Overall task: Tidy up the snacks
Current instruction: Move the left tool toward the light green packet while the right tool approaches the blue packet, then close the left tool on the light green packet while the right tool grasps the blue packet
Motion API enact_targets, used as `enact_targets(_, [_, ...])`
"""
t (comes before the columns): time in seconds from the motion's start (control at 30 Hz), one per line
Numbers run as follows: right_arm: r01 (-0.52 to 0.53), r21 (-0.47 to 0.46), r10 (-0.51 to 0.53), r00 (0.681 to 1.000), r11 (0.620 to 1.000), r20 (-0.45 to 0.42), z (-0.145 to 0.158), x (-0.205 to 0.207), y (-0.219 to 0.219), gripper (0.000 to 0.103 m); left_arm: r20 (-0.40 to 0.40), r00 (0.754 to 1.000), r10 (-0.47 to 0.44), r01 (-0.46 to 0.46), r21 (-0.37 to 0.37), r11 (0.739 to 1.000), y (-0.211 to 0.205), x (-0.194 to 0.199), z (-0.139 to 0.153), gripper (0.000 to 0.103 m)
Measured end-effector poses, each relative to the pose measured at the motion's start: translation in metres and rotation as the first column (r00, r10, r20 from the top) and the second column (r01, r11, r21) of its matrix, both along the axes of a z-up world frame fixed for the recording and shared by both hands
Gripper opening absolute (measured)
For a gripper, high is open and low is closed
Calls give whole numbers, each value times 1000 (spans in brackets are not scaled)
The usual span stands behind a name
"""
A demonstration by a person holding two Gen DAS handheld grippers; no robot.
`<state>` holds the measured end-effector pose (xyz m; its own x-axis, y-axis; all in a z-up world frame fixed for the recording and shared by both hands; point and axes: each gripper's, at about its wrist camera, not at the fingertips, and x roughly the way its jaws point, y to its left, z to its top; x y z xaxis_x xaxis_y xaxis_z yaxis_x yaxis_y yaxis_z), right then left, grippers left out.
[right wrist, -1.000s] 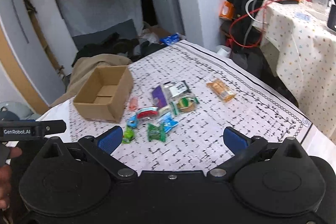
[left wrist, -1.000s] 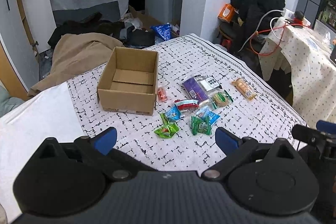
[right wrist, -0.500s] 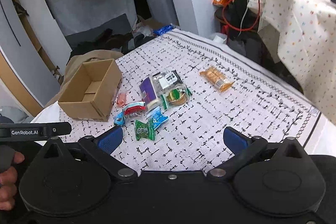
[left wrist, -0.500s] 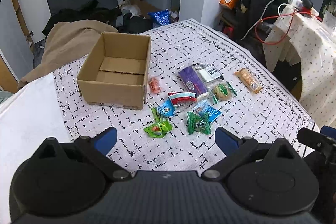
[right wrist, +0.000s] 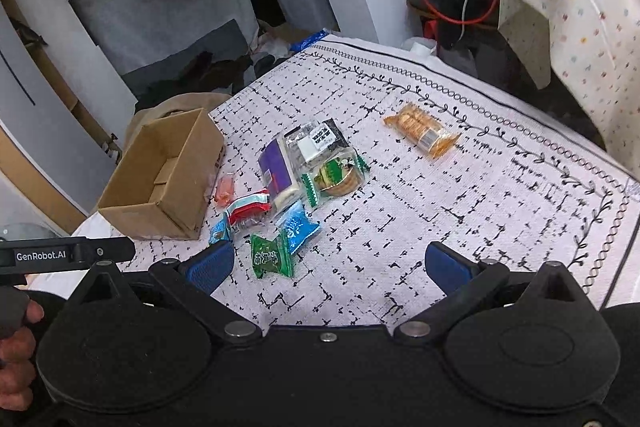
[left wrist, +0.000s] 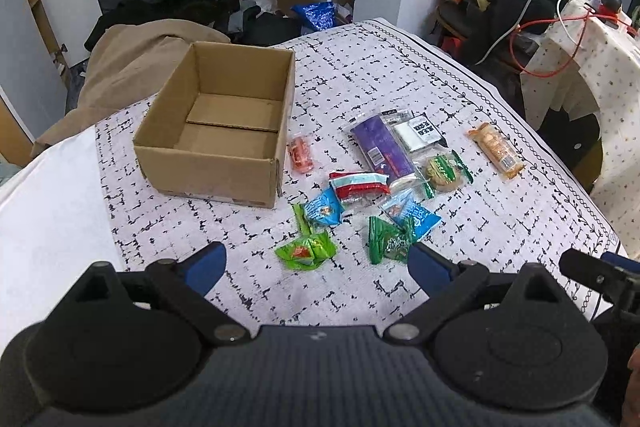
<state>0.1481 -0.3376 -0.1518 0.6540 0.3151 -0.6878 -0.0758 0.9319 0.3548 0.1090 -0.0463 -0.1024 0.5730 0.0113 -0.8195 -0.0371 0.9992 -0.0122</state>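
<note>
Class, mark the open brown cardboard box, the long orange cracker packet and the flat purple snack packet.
Open brown cardboard box (left wrist: 208, 163), left wrist view, front wall.
Long orange cracker packet (right wrist: 420, 131), right wrist view, middle of wrapper.
Flat purple snack packet (left wrist: 382, 147), left wrist view, middle of face.

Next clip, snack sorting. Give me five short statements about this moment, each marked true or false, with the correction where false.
1. The cardboard box holds no snacks. True.
2. The left gripper is shut on a green packet. False: its jaws stand open and hold nothing; the light green packet lies on the cloth ahead of it.
3. The orange cracker packet lies apart from the main cluster of snacks. True.
4. The purple packet lies inside the box. False: it lies on the tablecloth, to the right of the box.
5. The right gripper is open and holds nothing. True.
</note>
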Motion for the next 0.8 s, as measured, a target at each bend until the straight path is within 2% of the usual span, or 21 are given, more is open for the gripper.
enact_targets(0.1, [-3,11,3,1000,1000,-7,-8,6,1,101,-12,1000,-4,4,1,1000,-2,8,-3,97])
enact_targets(0.33, [-14,15,15,998,1000,-60,-34,24,9,84,-39,999,-14,14,10,1000,-9,24,-14,94])
enact_targets(0.6, [-60,137,74,992,989,-99,-55,47,17,71,-89,996,18,-17,6,1000,-11,47,-37,87])
enact_targets(0.8, [-87,215,116,985,973,-127,-69,68,22,62,-164,983,83,-82,15,997,-3,66,-57,79])
